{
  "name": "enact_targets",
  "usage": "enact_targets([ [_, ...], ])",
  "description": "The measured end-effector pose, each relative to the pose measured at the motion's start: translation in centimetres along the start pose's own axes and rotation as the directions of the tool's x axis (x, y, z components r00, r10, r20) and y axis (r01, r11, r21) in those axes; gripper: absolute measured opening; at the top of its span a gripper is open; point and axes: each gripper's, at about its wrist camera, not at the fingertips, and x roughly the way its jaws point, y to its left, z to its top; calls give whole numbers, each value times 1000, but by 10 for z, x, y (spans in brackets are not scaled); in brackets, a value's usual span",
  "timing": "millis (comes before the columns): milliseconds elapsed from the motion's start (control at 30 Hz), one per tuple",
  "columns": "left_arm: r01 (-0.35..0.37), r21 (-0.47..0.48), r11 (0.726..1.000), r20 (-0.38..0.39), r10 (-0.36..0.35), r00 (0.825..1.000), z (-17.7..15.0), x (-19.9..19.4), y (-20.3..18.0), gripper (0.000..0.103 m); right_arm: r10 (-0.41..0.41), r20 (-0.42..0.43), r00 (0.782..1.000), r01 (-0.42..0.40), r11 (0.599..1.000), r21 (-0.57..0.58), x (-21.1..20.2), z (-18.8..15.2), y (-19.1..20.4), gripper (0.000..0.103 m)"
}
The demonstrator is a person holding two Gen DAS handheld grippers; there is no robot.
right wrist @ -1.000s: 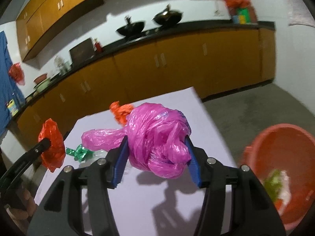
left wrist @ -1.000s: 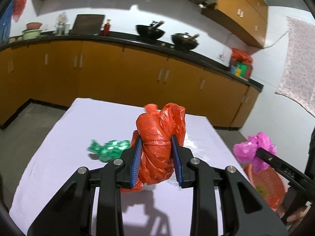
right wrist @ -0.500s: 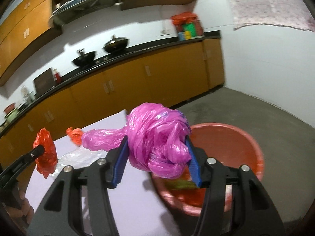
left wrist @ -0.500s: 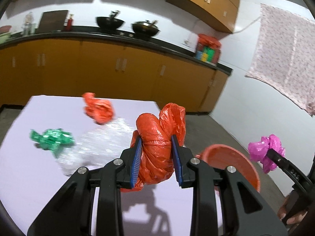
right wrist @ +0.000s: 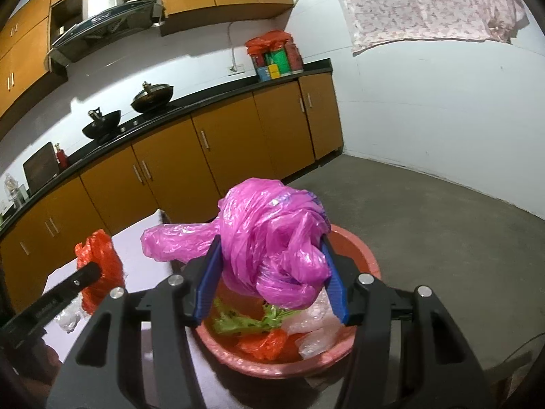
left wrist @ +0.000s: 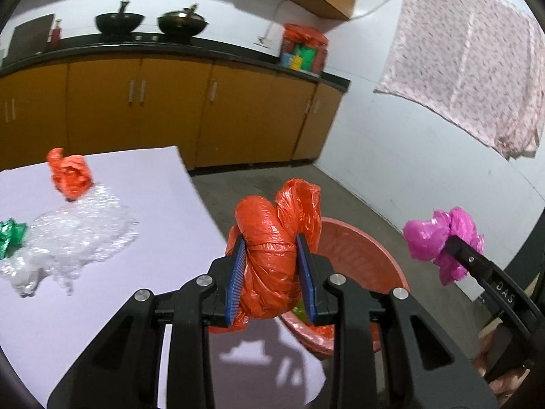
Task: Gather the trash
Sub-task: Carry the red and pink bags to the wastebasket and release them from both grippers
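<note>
My left gripper is shut on a crumpled orange plastic bag, held over the table's right edge beside the red basin. My right gripper is shut on a knotted pink plastic bag, held above the red basin, which holds green leaves, orange plastic and clear wrap. The pink bag also shows in the left wrist view; the orange bag also shows in the right wrist view.
On the white table lie another orange bag, clear bubble wrap and a green wrapper. Yellow-brown cabinets with a black counter run behind. Grey floor surrounds the basin.
Both grippers have swung right, away from the table and towards the basin, each still holding its bag. The right gripper now hangs over the basin.
</note>
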Motion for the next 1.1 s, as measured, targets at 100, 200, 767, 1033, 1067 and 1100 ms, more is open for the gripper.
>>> enact_targets([
  [100,14,13,1000,-13,-14,1000,-2,6,-8,30,-8,-3,1000,8,1000,11,3,-1,-6,54],
  [200,26,24,999,-27,-25,999,-4,13,-14,30,-13,-5,1000,13,1000,16,6,0,-8,54],
  [767,71,83,994,-83,-64,994,-12,38,-35,30,-24,-15,1000,24,999,29,20,2,-10,54],
  [1033,91,100,991,-110,-80,991,-14,50,-44,30,-25,-19,999,26,998,51,29,4,-15,54],
  [1067,94,104,990,-114,-82,990,-14,53,-46,29,-24,-19,1000,25,998,53,31,5,-16,54],
  [1100,96,108,990,-118,-83,990,-14,55,-47,30,-23,-20,1000,24,998,56,32,5,-16,54],
])
